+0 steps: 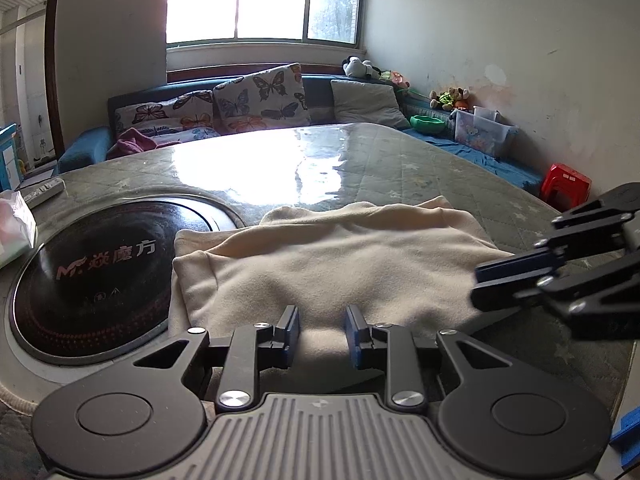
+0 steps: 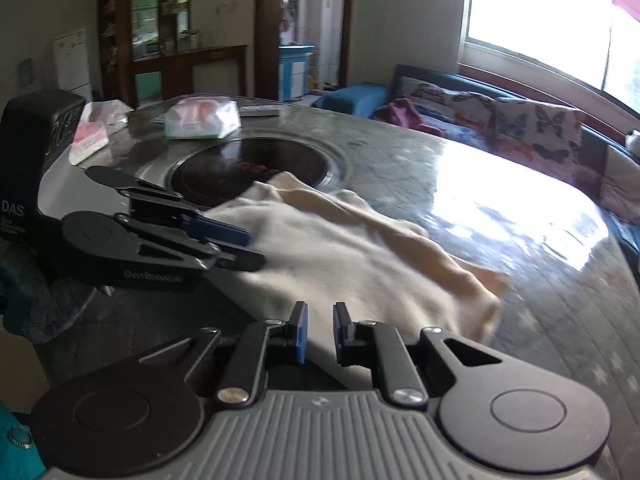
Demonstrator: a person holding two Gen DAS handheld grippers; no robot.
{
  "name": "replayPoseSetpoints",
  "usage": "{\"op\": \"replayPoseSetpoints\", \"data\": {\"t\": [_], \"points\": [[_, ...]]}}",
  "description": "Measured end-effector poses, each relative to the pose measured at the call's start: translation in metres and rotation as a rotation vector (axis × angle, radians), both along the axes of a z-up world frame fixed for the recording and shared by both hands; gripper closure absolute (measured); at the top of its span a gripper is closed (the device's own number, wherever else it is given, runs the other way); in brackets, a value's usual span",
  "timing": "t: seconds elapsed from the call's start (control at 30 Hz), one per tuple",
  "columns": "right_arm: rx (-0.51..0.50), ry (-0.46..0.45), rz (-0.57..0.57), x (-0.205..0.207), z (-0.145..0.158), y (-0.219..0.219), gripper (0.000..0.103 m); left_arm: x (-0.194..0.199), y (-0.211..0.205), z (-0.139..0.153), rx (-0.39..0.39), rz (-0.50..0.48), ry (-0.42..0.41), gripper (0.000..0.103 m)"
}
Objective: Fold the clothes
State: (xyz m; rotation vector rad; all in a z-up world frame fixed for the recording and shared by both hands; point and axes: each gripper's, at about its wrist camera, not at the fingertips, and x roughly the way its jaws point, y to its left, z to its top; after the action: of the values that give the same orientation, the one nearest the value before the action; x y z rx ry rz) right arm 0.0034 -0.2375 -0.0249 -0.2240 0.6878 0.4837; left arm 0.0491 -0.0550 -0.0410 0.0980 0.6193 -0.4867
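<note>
A cream garment [image 1: 328,264] lies folded in a rough rectangle on the glossy round table [image 1: 420,168], with its left edge over the rim of a black cooktop. My left gripper [image 1: 323,332] is open over the garment's near edge, and cloth shows in the gap between its blue pads. In the right wrist view the same garment [image 2: 340,256] stretches away to the right. My right gripper [image 2: 320,330] is open at the near right edge with a narrower gap. The left gripper [image 2: 236,246] rests at the garment's left side. The right gripper [image 1: 486,284] enters the left wrist view from the right.
A round black induction cooktop [image 1: 92,280] is set into the table left of the garment. Tissue packs [image 2: 202,120], a remote [image 1: 42,192] and a black box [image 2: 24,160] sit on the far side. A sofa with butterfly cushions [image 1: 256,100] and a red stool [image 1: 566,186] stand beyond.
</note>
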Motion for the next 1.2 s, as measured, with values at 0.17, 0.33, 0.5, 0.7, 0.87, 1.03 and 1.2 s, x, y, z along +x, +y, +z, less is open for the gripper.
{"op": "replayPoseSetpoints", "data": {"t": [0.17, 0.33, 0.5, 0.7, 0.87, 1.03, 1.2], "points": [[-0.012, 0.024, -0.043, -0.002, -0.007, -0.012, 0.092, 0.000, 0.001, -0.001, -0.004, 0.002, 0.002, 0.075], [-0.016, 0.037, -0.071, -0.006, -0.008, -0.023, 0.092, -0.001, 0.002, 0.000, -0.004, 0.001, 0.005, 0.075], [-0.020, 0.051, -0.100, -0.009, -0.009, -0.033, 0.092, -0.001, 0.002, -0.001, -0.005, 0.001, 0.006, 0.075], [-0.013, 0.039, -0.118, -0.011, -0.002, -0.041, 0.092, -0.002, 0.002, 0.000, -0.004, 0.001, 0.007, 0.075], [0.016, 0.022, -0.129, 0.010, 0.000, -0.043, 0.092, -0.003, 0.001, 0.000, -0.004, 0.002, 0.008, 0.075], [0.015, 0.055, -0.156, 0.023, -0.015, -0.048, 0.089, -0.002, 0.002, 0.000, -0.007, 0.001, 0.012, 0.075], [0.009, 0.015, -0.149, 0.030, -0.003, -0.047, 0.087, -0.001, 0.002, 0.001, -0.006, 0.001, 0.014, 0.075]]}}
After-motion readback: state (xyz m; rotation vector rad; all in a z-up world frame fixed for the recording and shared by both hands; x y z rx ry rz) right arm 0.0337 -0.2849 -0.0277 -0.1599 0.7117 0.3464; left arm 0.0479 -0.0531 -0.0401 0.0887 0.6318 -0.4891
